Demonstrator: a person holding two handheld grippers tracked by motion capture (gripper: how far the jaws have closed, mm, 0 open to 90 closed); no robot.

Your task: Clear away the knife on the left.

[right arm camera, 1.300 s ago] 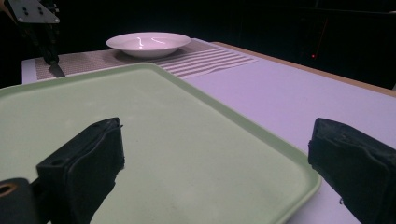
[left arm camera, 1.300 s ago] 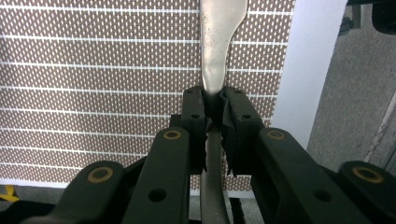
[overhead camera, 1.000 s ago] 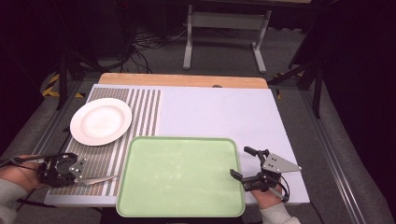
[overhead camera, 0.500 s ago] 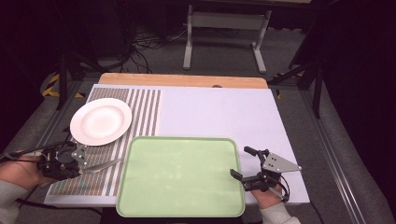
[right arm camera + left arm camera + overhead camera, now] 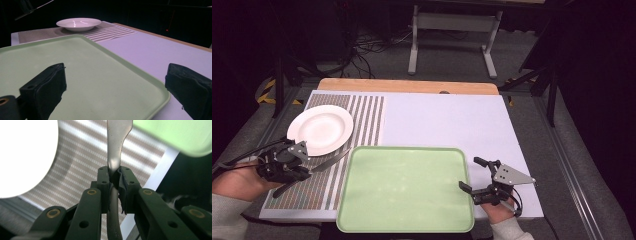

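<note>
On the desk (image 5: 447, 120), covered by a pale lavender sheet, a striped placemat (image 5: 362, 115) lies at the left and a light green tray (image 5: 404, 187) sits at the near edge, its left rim overlapping the placemat. A white plate (image 5: 321, 129) rests on the placemat's far part, just beyond the tray's left corner. The left hand-held gripper (image 5: 287, 162), held over the near left of the placemat, pinches a metal butter knife (image 5: 329, 161) by its handle; the blade reaches toward the tray's far-left corner, passing just beside the plate's near rim. In the left gripper view the two black jaws are pressed tight on the knife (image 5: 116, 152), with the placemat (image 5: 82, 170) beneath, the bright plate (image 5: 27, 157) at upper left and the tray (image 5: 175, 135) at upper right. Whether the blade tip touches the mat cannot be told. The right hand-held gripper (image 5: 473, 175) sits at the tray's right edge with its jaws spread wide and nothing between them, one jaw over the tray, the other over the lavender sheet beside the rim. In the right gripper view the tray (image 5: 100, 82) lies between those parted jaws, with the plate (image 5: 78, 24) and placemat (image 5: 107, 31) farther off. A wooden strip (image 5: 407, 86) runs along the desk's far edge.
</note>
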